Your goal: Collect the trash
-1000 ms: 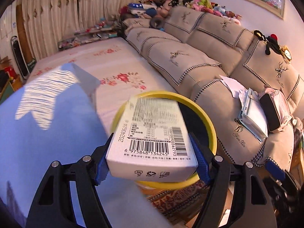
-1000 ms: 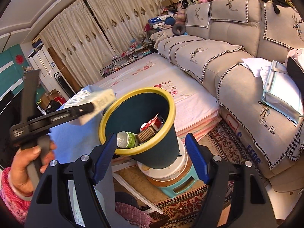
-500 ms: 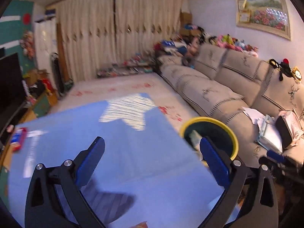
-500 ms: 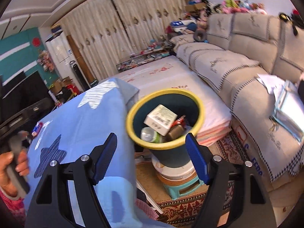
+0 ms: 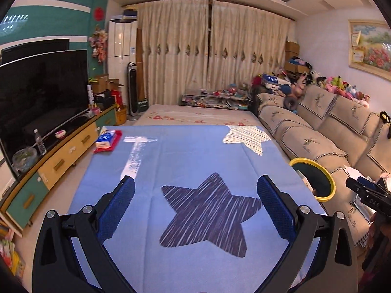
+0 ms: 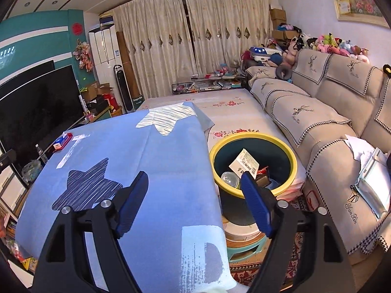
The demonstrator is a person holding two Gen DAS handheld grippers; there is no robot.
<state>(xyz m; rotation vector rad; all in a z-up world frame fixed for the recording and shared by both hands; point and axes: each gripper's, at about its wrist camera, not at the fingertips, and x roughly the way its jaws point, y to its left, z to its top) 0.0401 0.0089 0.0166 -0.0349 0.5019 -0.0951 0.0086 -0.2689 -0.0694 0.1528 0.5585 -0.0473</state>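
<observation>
Boxed trash lands in the yellow-rimmed bin [image 6: 253,163].
Left gripper [image 5: 195,201] gapes empty over the blue cloth [image 5: 195,156]; right gripper [image 6: 195,199], also empty, is opening.

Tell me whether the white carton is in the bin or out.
In. The carton lies tilted inside the yellow-rimmed bin, on top of a can and wrappers.

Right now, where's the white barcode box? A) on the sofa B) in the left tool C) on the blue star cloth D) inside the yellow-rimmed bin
D: in the right wrist view the white barcode box lies inside the yellow-rimmed bin on top of other trash, and the left tool stands open with nothing between its fingers.
</observation>
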